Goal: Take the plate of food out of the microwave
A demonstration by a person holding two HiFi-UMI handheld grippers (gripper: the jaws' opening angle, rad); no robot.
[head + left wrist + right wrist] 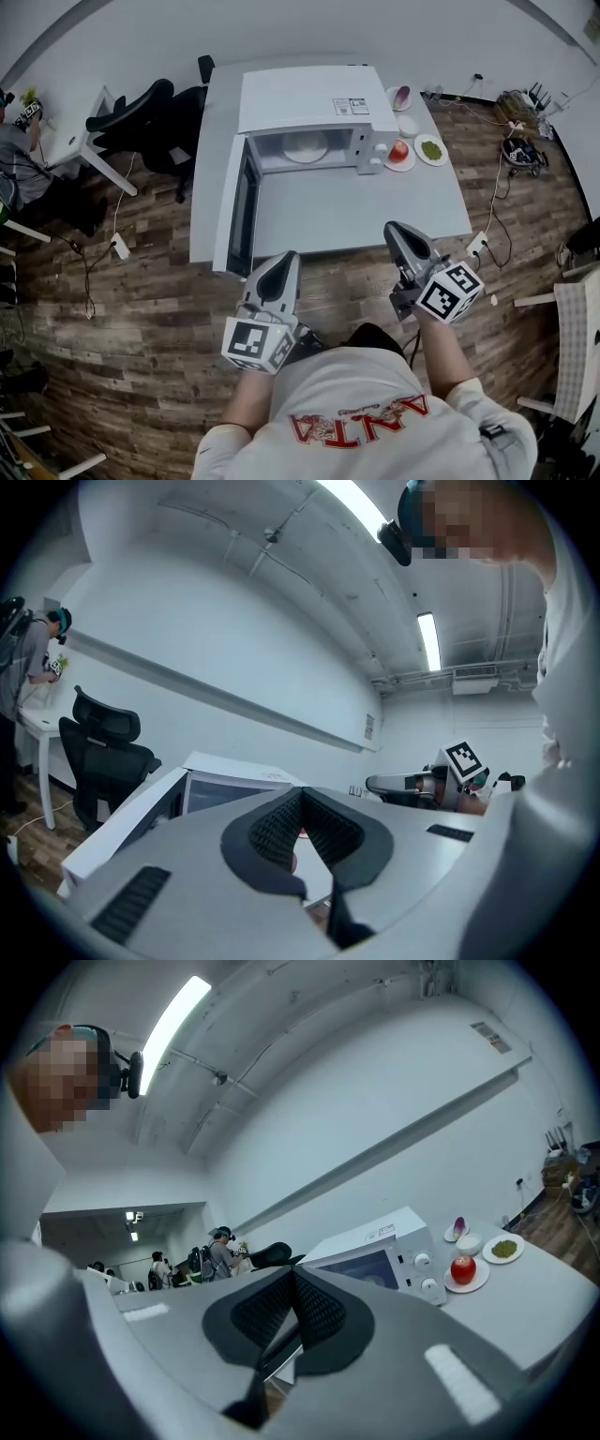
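A white microwave (pixel 314 103) stands at the back of a white table (pixel 375 206), its door (pixel 241 208) swung wide open toward me on the left. Inside the cavity lies a pale plate (pixel 306 147); its food is too small to make out. My left gripper (pixel 284 258) and right gripper (pixel 394 228) hang over the floor just short of the table's near edge, both shut and empty. In the left gripper view the left gripper (pixel 302 791) points past the microwave (pixel 225 785). In the right gripper view the right gripper (pixel 292 1271) points at the microwave (pixel 375 1255).
Right of the microwave sit a plate with a red apple (pixel 400 153), a plate of green food (pixel 431 149), a small white bowl (pixel 408 125) and a purple piece (pixel 401 97). Black office chairs (pixel 150 117) stand left of the table. A person (pixel 19 159) sits far left. Cables cross the floor.
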